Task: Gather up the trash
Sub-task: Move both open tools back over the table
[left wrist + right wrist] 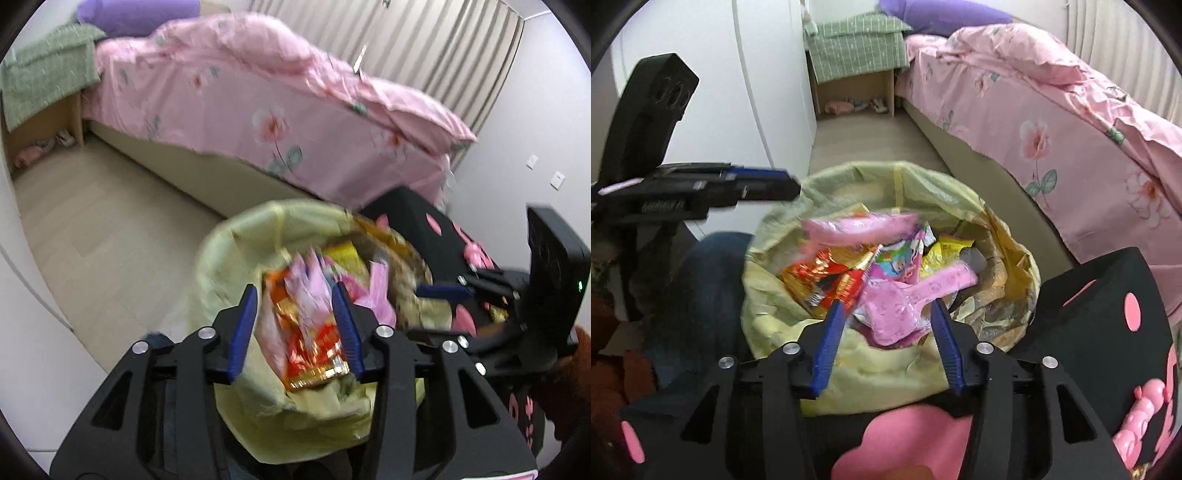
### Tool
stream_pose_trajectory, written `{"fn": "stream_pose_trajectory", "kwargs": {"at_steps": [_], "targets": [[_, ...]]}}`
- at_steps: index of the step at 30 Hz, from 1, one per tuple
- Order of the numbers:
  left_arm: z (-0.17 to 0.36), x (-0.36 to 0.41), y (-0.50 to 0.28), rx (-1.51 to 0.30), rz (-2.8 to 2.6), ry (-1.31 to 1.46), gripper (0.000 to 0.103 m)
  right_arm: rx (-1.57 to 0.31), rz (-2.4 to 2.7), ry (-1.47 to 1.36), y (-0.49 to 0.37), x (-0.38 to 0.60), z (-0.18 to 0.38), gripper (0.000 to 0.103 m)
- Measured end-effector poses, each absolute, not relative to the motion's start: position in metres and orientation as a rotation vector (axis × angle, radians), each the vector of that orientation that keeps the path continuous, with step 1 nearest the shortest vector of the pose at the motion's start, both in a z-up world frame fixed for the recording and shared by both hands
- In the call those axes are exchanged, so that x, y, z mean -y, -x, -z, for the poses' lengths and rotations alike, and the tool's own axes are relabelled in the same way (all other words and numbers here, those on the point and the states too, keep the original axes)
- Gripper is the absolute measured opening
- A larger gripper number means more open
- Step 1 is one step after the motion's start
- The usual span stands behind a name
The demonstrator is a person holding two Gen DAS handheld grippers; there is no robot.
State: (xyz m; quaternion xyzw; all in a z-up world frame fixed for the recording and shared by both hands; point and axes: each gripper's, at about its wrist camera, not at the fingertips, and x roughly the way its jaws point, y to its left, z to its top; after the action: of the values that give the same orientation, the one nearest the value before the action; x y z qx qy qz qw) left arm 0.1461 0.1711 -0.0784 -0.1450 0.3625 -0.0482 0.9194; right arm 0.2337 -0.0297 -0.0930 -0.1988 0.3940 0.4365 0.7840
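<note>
The trash bag point(849, 373), a pale yellow-green liner standing open-mouthed on the floor beside the bed point(1052, 122), is the landmark here, and it is already well filled with wrappers point(827, 277): red-and-gold foil packets toward its near-left side, a yellow packet toward its far side, and a pink plastic piece point(916, 299) lying on top near its centre. The step in hand looks like the dropping-in or settling of collected litter rather than the search for it. The left gripper point(299, 325) hangs directly over the bag's mouth, tilted downward, with its blue fingers point(242, 332) spread apart; foil and pink wrappers show between them, but they seem to lie in the bag below, and the blur keeps me from telling whether any is touched. The right gripper point(886, 345) is posed over the bag's near rim, also angled down into it, its fingers point(827, 347) likewise released and holding nothing, the pink piece lying just beyond their tips. A black panel with pink spots point(1108, 314) stands just to the right of the bag. The next move probably calls for drawing both grippers back from the bag's mouth without snagging the thin liner, then either seeking remaining litter on the floor or gathering the rim to close it.
</note>
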Motion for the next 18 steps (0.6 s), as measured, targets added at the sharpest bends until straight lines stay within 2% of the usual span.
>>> {"fn": "stream_pose_trajectory", "kwargs": {"at_steps": [5,8,18], "targets": [[0.045,-0.169,-0.138,-0.672,0.059,0.307,0.042,-0.768,-0.874,0.382,-0.213,0.068,0.067,0.046],[0.027,-0.153,-0.134,-0.626,0.079,0.291,0.047,-0.709,-0.806,0.352,-0.192,0.104,0.052,0.046],[0.007,-0.035,-0.14,-0.601,0.304,0.15,0.049,-0.605,-0.426,0.201,-0.121,0.25,0.029,0.047]]}}
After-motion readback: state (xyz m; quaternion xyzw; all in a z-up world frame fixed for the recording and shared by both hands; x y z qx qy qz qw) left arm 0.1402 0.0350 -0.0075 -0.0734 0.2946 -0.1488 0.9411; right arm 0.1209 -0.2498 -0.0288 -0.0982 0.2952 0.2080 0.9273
